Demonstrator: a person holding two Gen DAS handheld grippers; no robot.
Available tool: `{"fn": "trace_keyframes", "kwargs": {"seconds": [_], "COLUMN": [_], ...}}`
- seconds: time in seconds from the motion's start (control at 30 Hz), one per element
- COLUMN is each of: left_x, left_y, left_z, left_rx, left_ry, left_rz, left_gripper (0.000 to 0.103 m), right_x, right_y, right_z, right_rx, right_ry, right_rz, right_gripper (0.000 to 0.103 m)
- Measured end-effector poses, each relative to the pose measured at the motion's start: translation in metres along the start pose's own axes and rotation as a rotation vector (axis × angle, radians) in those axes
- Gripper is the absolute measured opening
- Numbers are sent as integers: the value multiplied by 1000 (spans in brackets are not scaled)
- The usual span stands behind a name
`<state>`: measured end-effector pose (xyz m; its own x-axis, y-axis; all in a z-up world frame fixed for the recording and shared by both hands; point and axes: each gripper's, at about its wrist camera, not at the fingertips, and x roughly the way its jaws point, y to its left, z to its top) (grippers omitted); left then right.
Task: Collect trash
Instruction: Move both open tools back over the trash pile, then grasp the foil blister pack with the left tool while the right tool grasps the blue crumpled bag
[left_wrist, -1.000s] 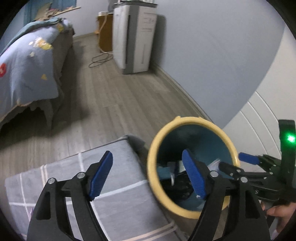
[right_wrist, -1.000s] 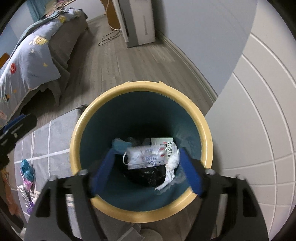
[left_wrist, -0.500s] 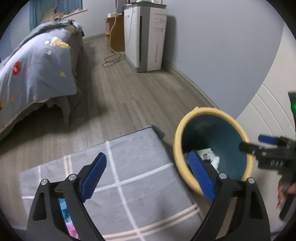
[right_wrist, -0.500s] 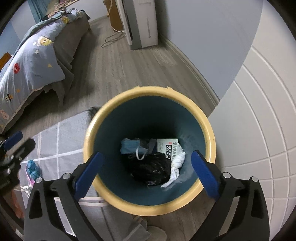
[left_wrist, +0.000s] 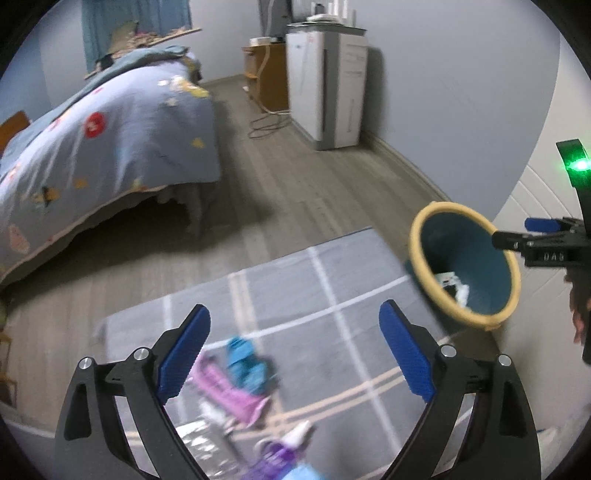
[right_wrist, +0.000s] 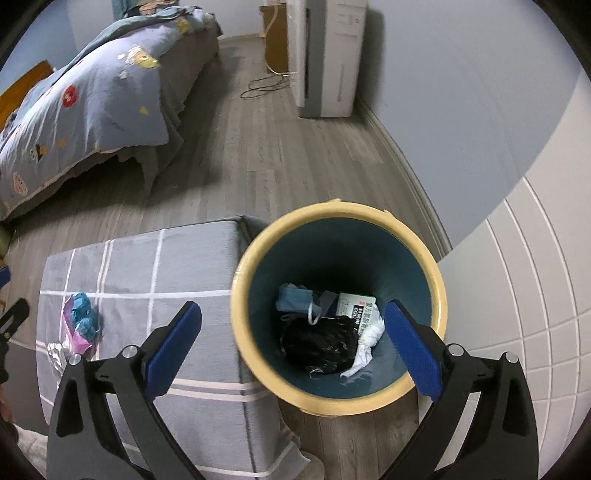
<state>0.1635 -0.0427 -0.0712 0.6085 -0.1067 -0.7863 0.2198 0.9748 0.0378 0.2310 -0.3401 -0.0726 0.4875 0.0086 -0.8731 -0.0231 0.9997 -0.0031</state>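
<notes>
On the grey checked ottoman (right_wrist: 192, 273), left of the bin: loose trash, a pink wrapper (left_wrist: 231, 393) with a blue crumpled piece (left_wrist: 245, 363) on it. Left gripper (left_wrist: 293, 356) hangs above these, released, jaws wide, nothing between. Right gripper (right_wrist: 291, 341) also released and empty, over the yellow-rimmed bin (right_wrist: 436, 295). Inside the bin: black bag (right_wrist: 319, 343), white box (right_wrist: 356, 308), tissue (right_wrist: 367, 341).

Since a second ago the right gripper (right_wrist: 291, 343), jaws opened wide, has dropped its face mask into the trash bin (right_wrist: 436, 280) and risen, while the left gripper (left_wrist: 293, 350), also opened wider, has swung from the bin to over the wrappers (left_wrist: 236, 380) on the grey mat (left_wrist: 332, 280).
</notes>
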Motion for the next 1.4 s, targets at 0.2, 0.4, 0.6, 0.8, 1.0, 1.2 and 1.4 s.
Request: {"fn": "trace_keyframes", "kwargs": {"seconds": [0.2, 0.4, 0.6, 0.8, 1.0, 1.2, 1.4], "left_x": [-18, -16, -9, 8, 39, 70, 88], "left_y": [53, 98, 137, 167, 153, 144, 133], "left_z": [-26, -45, -70, -91, -119, -145, -155], "left_rx": [-108, -208, -234, -298, -365, -394, -316], "left_ry": [0, 20, 74, 144, 214, 306, 375], "left_rz": [25, 64, 123, 140, 123, 103, 78], "left_gripper": [93, 93, 93, 93, 93, 93, 93], "right_x": [1, 20, 41, 57, 77, 91, 106], "right_y": [36, 85, 135, 167, 198, 227, 239], "right_z": [2, 0, -7, -10, -14, -23, -22], "right_rx": [-8, -54, -153, -133, -174, -230, -207], "right_ry": [1, 47, 97, 127, 171, 193, 230], "right_rz": [64, 126, 137, 181, 172, 157, 194], "right_gripper": [97, 97, 97, 97, 97, 97, 82]}}
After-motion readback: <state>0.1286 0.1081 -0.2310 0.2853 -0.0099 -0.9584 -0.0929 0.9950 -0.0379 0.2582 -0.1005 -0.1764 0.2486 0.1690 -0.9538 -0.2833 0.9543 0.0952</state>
